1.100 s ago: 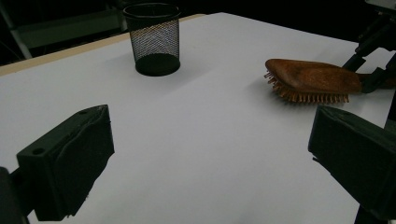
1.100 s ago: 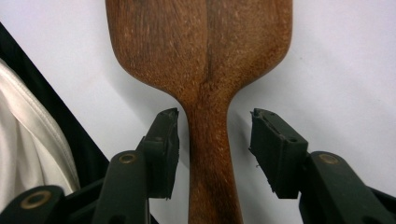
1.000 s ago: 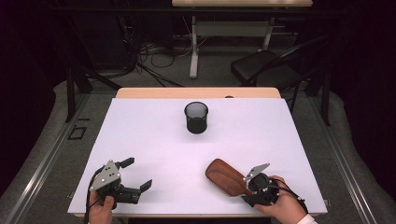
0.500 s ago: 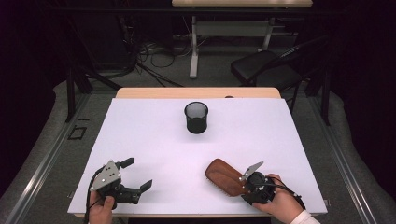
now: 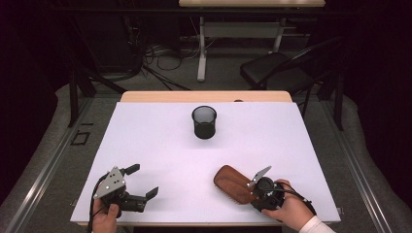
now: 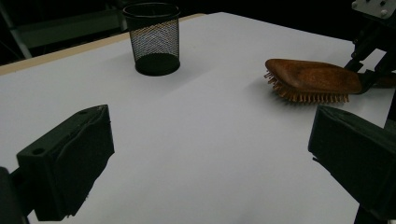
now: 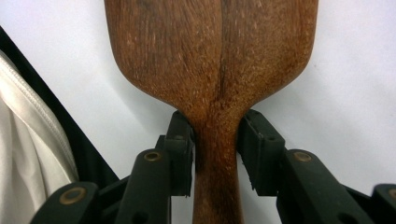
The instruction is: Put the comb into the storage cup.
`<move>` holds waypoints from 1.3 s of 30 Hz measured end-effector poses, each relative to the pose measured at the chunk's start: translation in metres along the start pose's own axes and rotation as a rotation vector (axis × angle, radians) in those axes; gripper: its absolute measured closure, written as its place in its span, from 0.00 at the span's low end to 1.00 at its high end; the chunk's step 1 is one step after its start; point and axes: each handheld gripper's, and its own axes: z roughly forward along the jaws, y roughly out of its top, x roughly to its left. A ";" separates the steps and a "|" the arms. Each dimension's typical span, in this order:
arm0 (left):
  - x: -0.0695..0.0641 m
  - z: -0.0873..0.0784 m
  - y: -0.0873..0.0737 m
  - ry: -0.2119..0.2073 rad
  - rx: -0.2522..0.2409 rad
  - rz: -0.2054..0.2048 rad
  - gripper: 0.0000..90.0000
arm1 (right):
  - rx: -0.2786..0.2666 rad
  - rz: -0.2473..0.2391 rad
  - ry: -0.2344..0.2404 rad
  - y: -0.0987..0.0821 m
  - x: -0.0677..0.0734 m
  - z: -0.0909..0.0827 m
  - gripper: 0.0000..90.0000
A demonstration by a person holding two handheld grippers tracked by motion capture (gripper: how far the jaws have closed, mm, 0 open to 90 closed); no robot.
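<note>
A brown wooden hairbrush (image 5: 232,181) lies bristles down on the white table (image 5: 160,141), near its front right. My right gripper (image 5: 252,194) holds the brush's narrow handle (image 7: 217,154). Its jaws have just been closing, and both pads (image 7: 184,149) now press on the handle's sides. From the left gripper view the brush (image 6: 310,74) shows side-on, with the right gripper (image 6: 369,77) at its handle end. My left gripper (image 5: 142,180) rests at the front left, open with nothing between its jaws (image 6: 210,158). A black mesh cup (image 5: 204,122) stands upright at the middle back.
A person's hand (image 5: 291,213) and a white sleeve (image 7: 28,154) sit behind the right gripper at the table's front edge. Bare white surface separates the cup (image 6: 154,39) from the brush. Beyond the table stand a dark chair (image 5: 277,70) and cables on the floor.
The right gripper has edged slightly toward the brush. The brush, the cup and the left gripper have stayed where they were.
</note>
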 end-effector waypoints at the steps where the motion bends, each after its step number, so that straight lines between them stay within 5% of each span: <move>1: 0.000 0.000 0.000 0.000 0.000 0.000 0.00 | 0.001 -0.001 0.001 0.000 0.000 0.000 0.74; 39: 0.000 0.000 0.000 -0.001 -0.002 -0.001 0.00 | 0.030 -0.015 -0.003 0.003 0.002 0.000 0.80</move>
